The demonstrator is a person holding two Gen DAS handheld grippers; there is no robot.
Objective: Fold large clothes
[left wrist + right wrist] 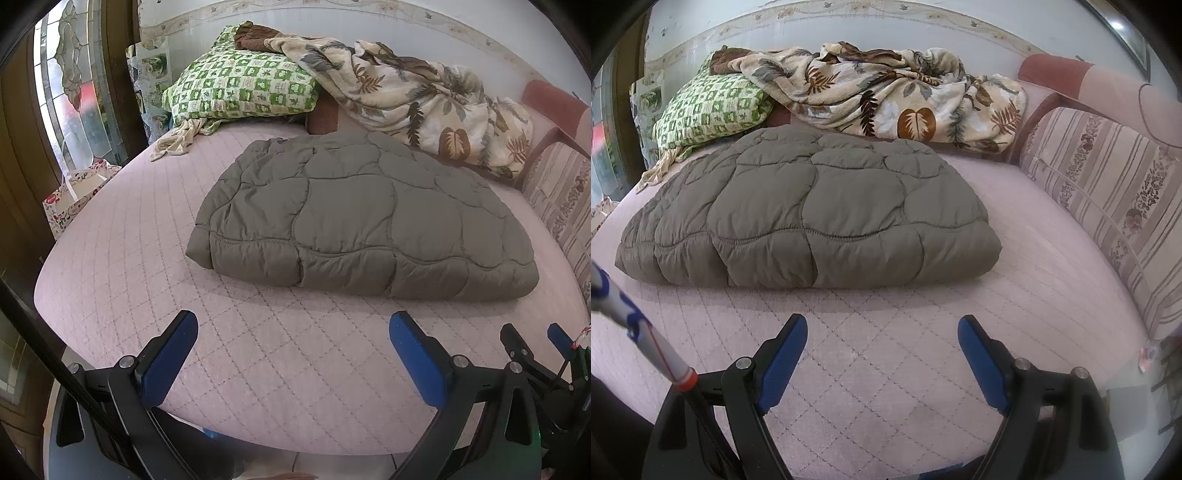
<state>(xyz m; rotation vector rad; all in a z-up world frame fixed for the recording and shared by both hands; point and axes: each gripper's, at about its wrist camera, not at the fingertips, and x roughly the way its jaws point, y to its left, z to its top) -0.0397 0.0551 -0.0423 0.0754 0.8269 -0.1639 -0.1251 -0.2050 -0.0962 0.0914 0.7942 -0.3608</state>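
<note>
A grey-green quilted comforter (365,218) (812,214) lies folded into a thick rectangular bundle in the middle of the pink quilted bed (122,236) (1045,266). My left gripper (293,325) hangs open over the bed's near edge, a short way in front of the bundle, with nothing between its blue pads. My right gripper (882,328) is open too, over the bare mattress just before the bundle's front fold, and holds nothing. Part of the right gripper (532,343) shows at the lower right of the left wrist view.
A green checked pillow (240,88) (709,107) and a crumpled leaf-print blanket (424,99) (894,96) lie at the bed's far side by the wall. A striped cushion (1108,206) lines the right edge. A gift bag (74,199) and a glass door (70,85) stand at the left.
</note>
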